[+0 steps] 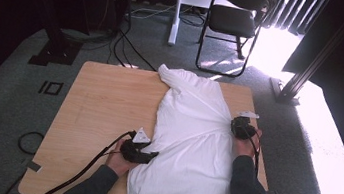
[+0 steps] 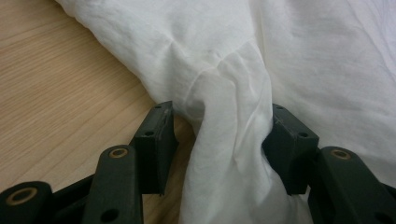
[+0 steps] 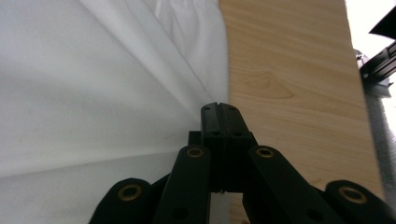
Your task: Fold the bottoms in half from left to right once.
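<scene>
My right gripper (image 3: 218, 108) has its jaws pressed fully together, and the white garment (image 1: 189, 144) fans away from their tips in taut creases, so I judge it is pinching the cloth's edge on that side, though the fabric between the pads is hidden from me. My left gripper (image 2: 219, 140) stands about halfway open, with a bunched fold of the same garment running up between the jaws; the right-hand pad in that gripper's view touches the cloth, the other stands just clear of it, so I count this side as not yet gripped. The garment lies along the middle and right of the wooden table (image 1: 103, 103), its far end twisted into a knot near the table's back edge and its near end hanging over the front edge between my sleeves. To do this step well, I want to push the left jaws a little further onto the fold so that both pads bear on one layer-bundle rather than a loose wrinkle, then close firmly before any lift. I should keep the right side's tension steady meanwhile, since slack would let the cloth slump and the fold slip out.
</scene>
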Motion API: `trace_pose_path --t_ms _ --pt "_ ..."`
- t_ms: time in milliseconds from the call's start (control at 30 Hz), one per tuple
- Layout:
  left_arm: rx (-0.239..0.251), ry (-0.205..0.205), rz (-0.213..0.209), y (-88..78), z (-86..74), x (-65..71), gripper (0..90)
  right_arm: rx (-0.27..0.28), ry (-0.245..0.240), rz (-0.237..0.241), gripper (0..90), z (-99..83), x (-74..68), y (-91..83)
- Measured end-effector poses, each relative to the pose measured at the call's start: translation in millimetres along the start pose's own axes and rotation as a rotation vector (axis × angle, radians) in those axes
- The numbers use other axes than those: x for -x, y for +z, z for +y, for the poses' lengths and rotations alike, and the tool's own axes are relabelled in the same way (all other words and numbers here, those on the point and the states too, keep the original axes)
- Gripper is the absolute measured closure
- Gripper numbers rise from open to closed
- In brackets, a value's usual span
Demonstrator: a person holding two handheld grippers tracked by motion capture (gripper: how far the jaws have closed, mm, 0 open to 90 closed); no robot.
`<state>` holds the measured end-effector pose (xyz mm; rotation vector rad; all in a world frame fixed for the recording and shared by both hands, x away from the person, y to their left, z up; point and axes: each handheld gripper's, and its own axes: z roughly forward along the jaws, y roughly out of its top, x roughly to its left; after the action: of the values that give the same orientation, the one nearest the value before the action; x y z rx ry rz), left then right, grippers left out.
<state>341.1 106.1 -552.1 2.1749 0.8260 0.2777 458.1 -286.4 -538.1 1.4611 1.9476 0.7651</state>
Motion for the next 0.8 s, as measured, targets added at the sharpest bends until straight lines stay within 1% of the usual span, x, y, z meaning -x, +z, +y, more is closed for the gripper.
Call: trace_pose_path --t_ms 33,100,167,200,233,267,300,333,400,500,533,567,600,633,667,700,733,800 --pt "-0.001 0.004 0.003 0.6 -0.2 0.5 48.8 -0.003 0.007 0.005 90.0 -1.0 -0.8 2.2" --pt "-0.006 0.006 0.004 1.7 -0.2 1.5 48.8 -0.013 0.004 0.000 89.2 -2.3 -2.8 5.2" --pt "-0.003 0.006 0.006 2.5 -0.1 2.4 48.8 -0.034 -0.005 0.006 81.0 -3.8 -4.5 9.1" --pt "-0.005 0.008 0.007 2.5 0.0 2.8 48.8 -0.040 -0.004 0.001 75.4 -4.3 -4.8 10.1" --pt "-0.006 0.012 0.009 2.4 0.1 2.9 48.8 -0.044 0.005 0.008 70.6 -4.8 -4.0 11.0" --pt "-0.007 0.013 0.009 2.4 0.1 3.0 48.8 -0.036 0.028 0.016 65.5 -5.1 -2.6 10.4" --pt "-0.007 0.014 0.008 2.4 0.1 3.0 48.8 -0.015 0.060 0.018 61.1 -4.9 -0.7 8.4" --pt "-0.008 0.014 0.008 2.5 0.1 2.8 48.8 0.014 0.108 0.040 57.6 -3.9 2.6 5.2" --pt "-0.008 0.015 0.008 2.5 0.1 2.8 48.7 0.050 0.142 0.064 52.5 -1.9 5.7 0.5" --pt "-0.008 0.016 0.011 2.7 0.1 3.4 48.8 0.099 0.148 0.093 45.2 1.8 5.5 -5.6" --pt "-0.008 0.016 0.012 2.8 0.1 3.5 48.7 0.107 0.141 0.118 43.1 2.6 4.2 -6.0" --pt "-0.007 0.017 0.013 2.9 0.1 3.6 48.7 0.096 0.128 0.119 39.0 2.9 2.4 -4.0" --pt "-0.007 0.016 0.013 2.9 0.0 3.7 48.7 0.068 0.111 0.107 36.1 2.5 0.1 -0.4" --pt "-0.007 0.016 0.013 2.9 0.0 3.7 48.7 0.026 0.100 0.097 30.8 1.6 -1.5 5.6" --pt "-0.007 0.016 0.013 2.9 0.0 3.7 48.7 -0.020 0.089 0.058 29.9 0.0 -3.0 11.3" --pt "-0.008 0.016 0.013 2.9 0.0 3.7 48.7 -0.036 0.070 0.013 30.0 -1.5 -4.1 13.9" --pt "-0.008 0.017 0.013 2.8 0.0 3.7 48.7 -0.049 0.073 -0.010 29.4 -2.9 -4.7 16.4" --pt "-0.008 0.016 0.008 2.9 0.1 2.9 48.5 -0.049 0.099 -0.007 30.0 -3.6 -2.7 17.7"
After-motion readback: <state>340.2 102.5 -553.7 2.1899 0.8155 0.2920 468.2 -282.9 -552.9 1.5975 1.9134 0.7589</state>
